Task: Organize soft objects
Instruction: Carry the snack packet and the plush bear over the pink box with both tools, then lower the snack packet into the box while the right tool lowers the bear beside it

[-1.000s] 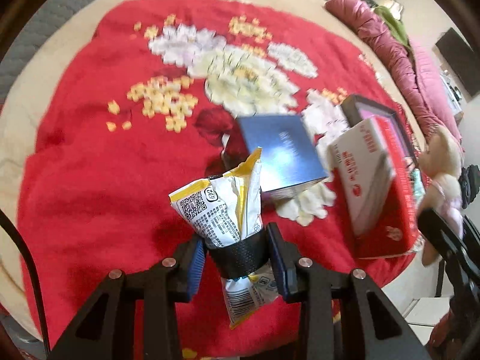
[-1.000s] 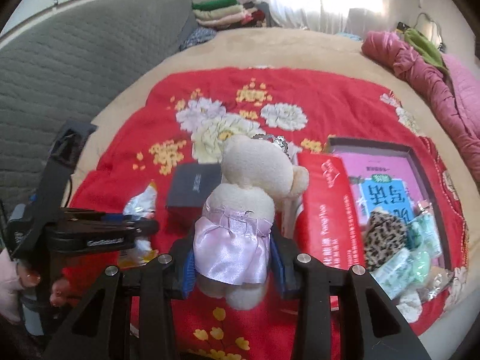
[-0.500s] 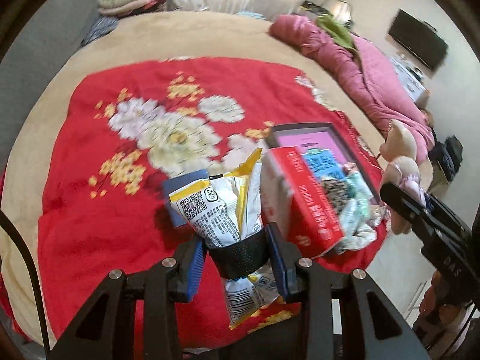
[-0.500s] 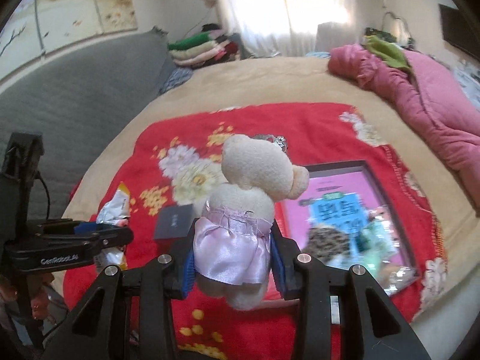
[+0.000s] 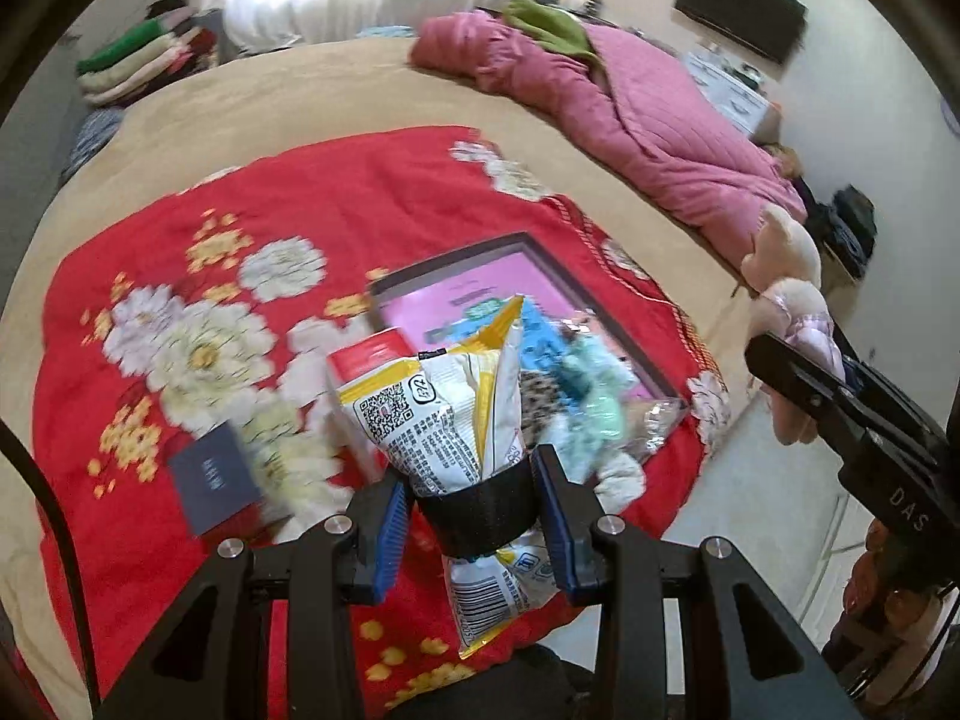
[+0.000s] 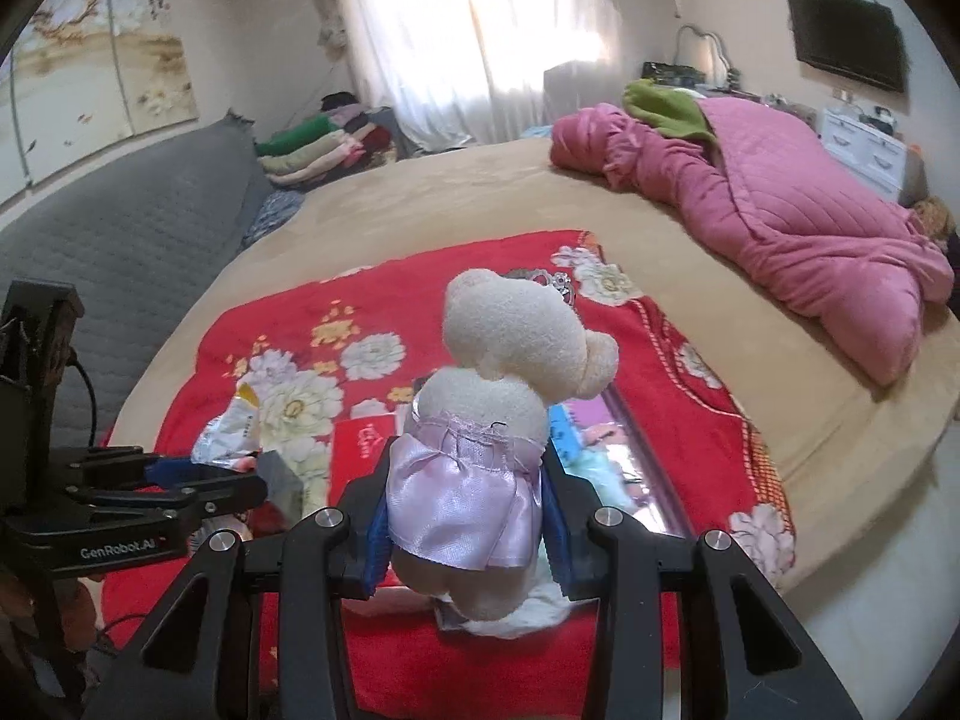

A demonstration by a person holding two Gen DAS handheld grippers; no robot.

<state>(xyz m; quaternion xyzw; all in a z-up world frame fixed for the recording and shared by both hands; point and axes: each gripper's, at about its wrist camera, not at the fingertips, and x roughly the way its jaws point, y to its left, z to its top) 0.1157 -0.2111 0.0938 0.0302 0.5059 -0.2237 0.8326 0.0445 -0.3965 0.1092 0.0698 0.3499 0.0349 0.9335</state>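
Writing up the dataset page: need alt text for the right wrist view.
The right gripper grips a cream teddy in a lilac dress above a red floral blanket on a bed. At left, the left gripper holds a snack bag; a pink quilt lies at right.

"GenRobot.AI": left gripper (image 6: 198, 468) body | "DAS": right gripper (image 5: 840, 372) body | QR code: snack bag (image 5: 444, 420)

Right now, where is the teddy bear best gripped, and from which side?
Grip the teddy bear at its waist, over the lilac dress, as the right gripper does now: from behind, fingers on its left and right. The body is narrower and softer there than the round head, so it probably will not slip.
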